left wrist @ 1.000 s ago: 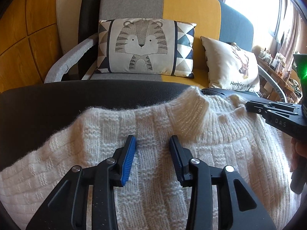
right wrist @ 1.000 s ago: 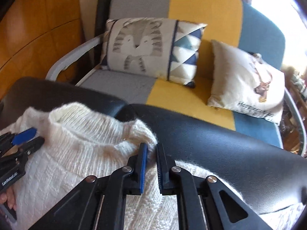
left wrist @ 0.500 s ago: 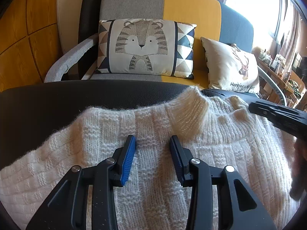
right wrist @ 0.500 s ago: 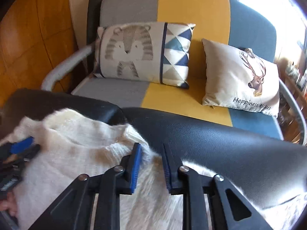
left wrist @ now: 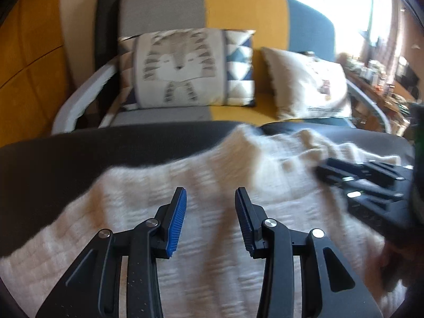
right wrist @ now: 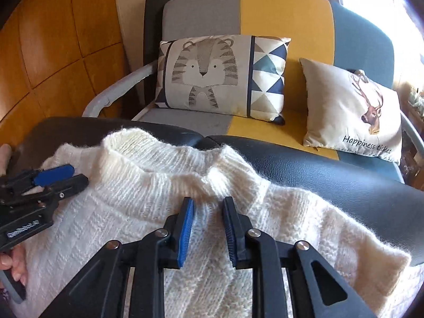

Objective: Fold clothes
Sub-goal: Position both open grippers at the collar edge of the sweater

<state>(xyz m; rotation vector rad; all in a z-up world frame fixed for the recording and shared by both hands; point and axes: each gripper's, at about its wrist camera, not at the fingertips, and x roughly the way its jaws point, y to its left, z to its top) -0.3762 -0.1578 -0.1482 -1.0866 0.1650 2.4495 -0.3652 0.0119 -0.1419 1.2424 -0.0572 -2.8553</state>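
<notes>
Across the lower half of both wrist views lies a white knitted sweater (right wrist: 148, 206), spread flat on a black leather surface (right wrist: 331, 175) with its ribbed collar (right wrist: 132, 153) standing up toward the top of the garment. In the right wrist view the right gripper (right wrist: 208, 228) sits at bottom centre, its blue-padded fingers (right wrist: 185, 230) standing apart with a narrow gap and nothing between them, poised over the knit just below the collar. At the left edge of that frame the left gripper (right wrist: 62, 176) comes in over the sweater's shoulder, with a person's fingertips (right wrist: 12, 265) showing on its handle at lower left. The left wrist view is blurred; there the left gripper (left wrist: 210, 214) occupies the bottom centre with its fingers spread wide and empty above the sweater (left wrist: 212, 238), while the right gripper (left wrist: 357, 177) shows as a dark shape at the right edge. Beyond the black surface, in the upper half of each frame, stands a grey, yellow and blue sofa (right wrist: 286, 16) carrying a tiger cushion (right wrist: 209, 74) and, to its right, a deer cushion (right wrist: 349, 114) lettered "Happiness ticket". Orange wooden panels (right wrist: 53, 47) fill the upper left.
</notes>
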